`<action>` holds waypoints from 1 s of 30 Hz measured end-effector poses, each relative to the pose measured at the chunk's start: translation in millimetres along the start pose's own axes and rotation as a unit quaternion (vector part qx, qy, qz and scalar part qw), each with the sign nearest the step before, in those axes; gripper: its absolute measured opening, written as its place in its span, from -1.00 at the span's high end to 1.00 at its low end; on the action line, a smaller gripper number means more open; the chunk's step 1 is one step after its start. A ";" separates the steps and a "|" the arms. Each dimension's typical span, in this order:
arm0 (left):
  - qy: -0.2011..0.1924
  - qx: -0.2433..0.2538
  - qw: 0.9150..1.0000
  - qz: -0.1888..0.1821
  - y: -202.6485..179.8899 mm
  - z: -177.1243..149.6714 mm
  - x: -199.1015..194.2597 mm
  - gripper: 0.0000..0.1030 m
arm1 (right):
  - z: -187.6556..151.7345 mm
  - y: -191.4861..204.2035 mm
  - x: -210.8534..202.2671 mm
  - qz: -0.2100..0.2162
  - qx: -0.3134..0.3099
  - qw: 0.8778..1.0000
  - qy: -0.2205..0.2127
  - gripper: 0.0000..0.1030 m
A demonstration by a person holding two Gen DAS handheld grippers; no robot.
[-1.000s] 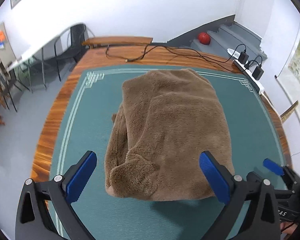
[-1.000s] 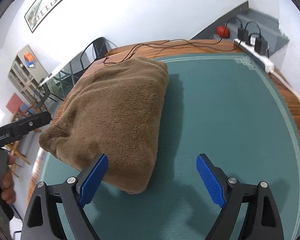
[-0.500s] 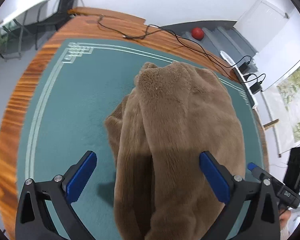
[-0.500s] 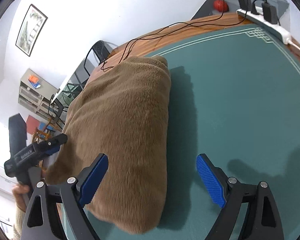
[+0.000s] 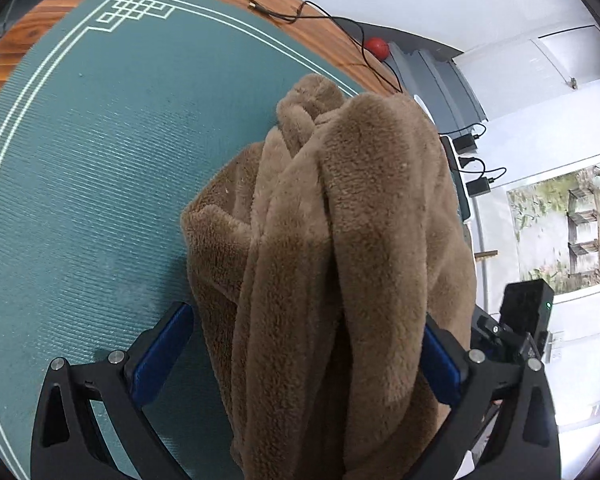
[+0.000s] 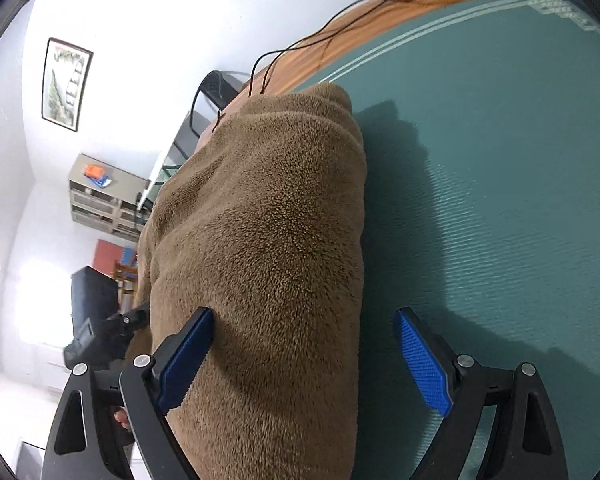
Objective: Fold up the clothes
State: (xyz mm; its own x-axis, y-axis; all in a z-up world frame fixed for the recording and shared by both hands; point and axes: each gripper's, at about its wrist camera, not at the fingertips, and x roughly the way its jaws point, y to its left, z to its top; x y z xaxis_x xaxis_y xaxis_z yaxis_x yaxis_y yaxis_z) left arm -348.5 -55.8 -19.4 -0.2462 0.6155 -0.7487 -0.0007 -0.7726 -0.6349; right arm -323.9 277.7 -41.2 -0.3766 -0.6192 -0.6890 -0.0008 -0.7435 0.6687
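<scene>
That thick brown fleece (image 5: 360, 240) looks floppy and bulky (both grippers (image 5: 304, 356) (image 6: 304, 356) gaping, nothing pinched), so I'd grab the near corners.

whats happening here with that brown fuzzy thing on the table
A person is working on a folded brown fleece garment with two handheld grippers. It lies bundled on a green mat covering a wooden table. The left gripper and the right gripper both have their jaws wide open, each straddling the near part of the fleece from its own side. Neither has clamped the fabric yet.
</scene>
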 end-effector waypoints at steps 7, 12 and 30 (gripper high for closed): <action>0.021 -0.001 0.999 -0.034 3.7 4.2 5.7 -1.00 | 2.9 -9.3 20.3 0.068 0.032 0.997 0.027 -0.78; 0.023 0.007 0.999 -0.039 -4.3 2.1 6.7 -0.88 | 0.5 3.2 31.5 0.070 0.012 0.997 0.037 -0.78; 0.009 0.092 0.995 -0.033 -126.7 -36.8 -5.1 -0.20 | -30.6 35.1 -76.1 0.015 -0.065 0.996 -0.061 0.04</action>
State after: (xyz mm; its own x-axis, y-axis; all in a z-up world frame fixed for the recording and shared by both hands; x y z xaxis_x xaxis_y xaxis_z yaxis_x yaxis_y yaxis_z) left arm -311.5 44.7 57.9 -0.2226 0.6675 -0.7105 -0.1944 -0.7446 -0.6386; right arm -266.9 291.0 26.2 -0.4839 -0.6120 -0.6256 0.1294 -0.7570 0.6404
